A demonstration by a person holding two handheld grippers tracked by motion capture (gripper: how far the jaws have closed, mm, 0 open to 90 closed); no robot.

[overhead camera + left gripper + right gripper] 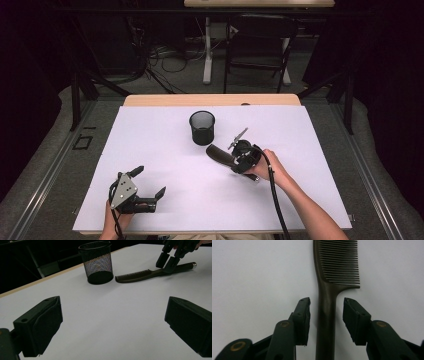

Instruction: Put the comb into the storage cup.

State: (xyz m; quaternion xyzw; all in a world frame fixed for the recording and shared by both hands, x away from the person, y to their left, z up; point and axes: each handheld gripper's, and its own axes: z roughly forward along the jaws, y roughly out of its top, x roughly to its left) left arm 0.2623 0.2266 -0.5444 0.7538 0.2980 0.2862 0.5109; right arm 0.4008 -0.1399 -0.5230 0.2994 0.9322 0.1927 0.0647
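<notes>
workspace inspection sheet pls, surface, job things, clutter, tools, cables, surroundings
surface: white sheet covering a wooden table, whose wood shows along the far edge.
job's things: dark comb lying flat on the sheet, teeth end toward the black mesh cup; the cup stands upright, apart from the comb.
clutter: nothing seen.
grippers: right tool straddles the comb's handle, a gap showing on both sides, pads not pressing. Left tool wide open over bare sheet, holding nothing.
cables: one black cable trails from the right tool along the forearm; loose cables on the floor beyond the table.
surroundings: dark room, folding chair and a white table leg behind.
</notes>
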